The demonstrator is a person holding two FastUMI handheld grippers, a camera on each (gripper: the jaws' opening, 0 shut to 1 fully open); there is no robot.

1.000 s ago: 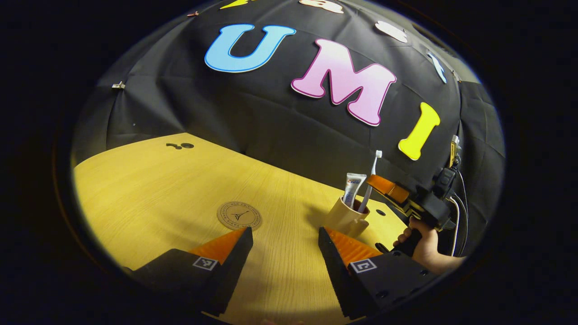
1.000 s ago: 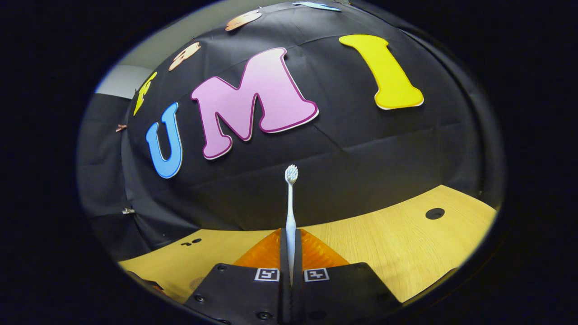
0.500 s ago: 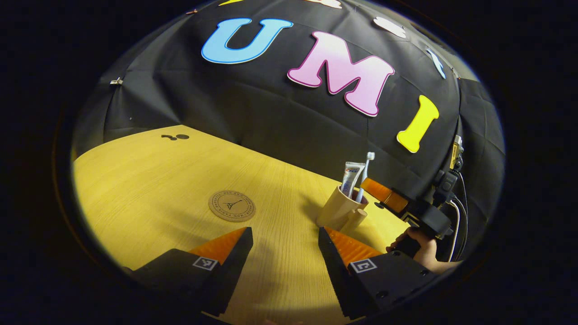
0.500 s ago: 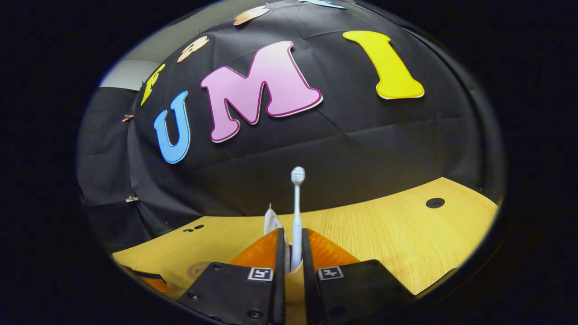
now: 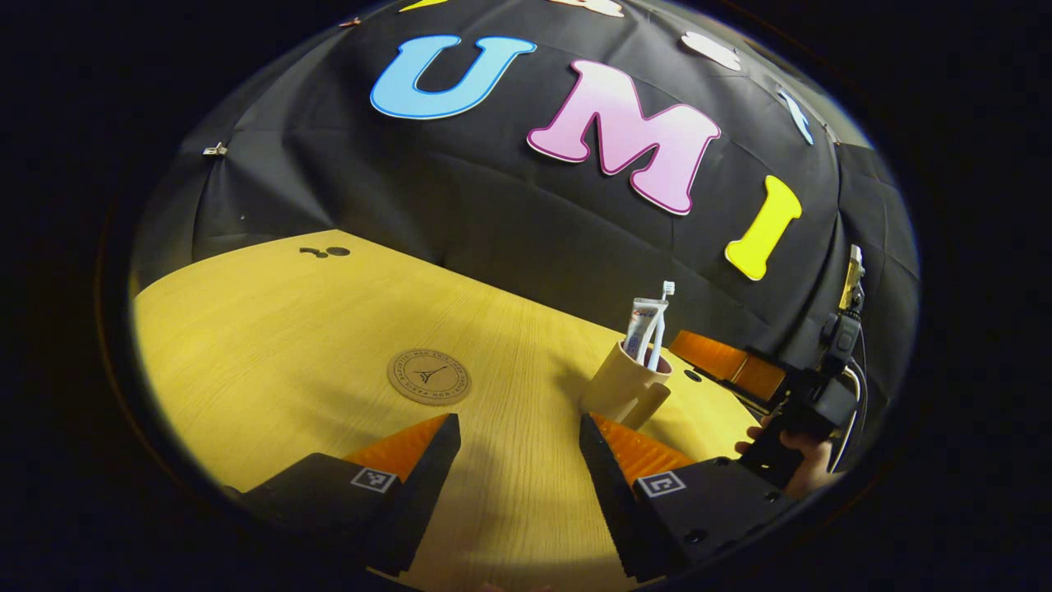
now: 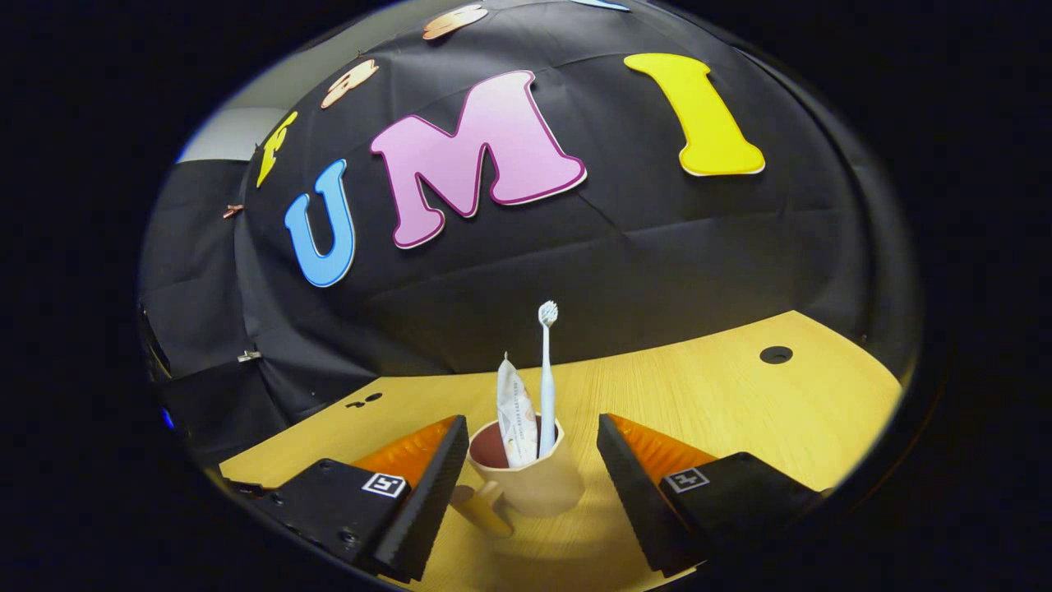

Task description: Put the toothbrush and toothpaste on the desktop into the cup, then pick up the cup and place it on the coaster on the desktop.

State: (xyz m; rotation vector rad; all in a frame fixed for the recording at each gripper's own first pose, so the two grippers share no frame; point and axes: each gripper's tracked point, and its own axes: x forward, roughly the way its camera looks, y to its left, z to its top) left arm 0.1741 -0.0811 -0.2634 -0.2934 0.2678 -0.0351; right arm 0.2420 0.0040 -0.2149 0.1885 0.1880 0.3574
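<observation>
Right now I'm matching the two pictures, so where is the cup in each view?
Left gripper view: the cup stands right of centre, beyond that gripper's right finger.
Right gripper view: the cup sits low at centre, between the open fingers.
Shared landmark: the toothbrush standing in it.

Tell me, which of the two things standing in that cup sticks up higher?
The toothbrush: its bristled head rises above the toothpaste tube beside it in the cup.

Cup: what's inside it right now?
The cup holds the toothpaste and the toothbrush, both standing with their tops above the rim. Their lower ends and the cup's bottom are hidden by its wall.
</observation>
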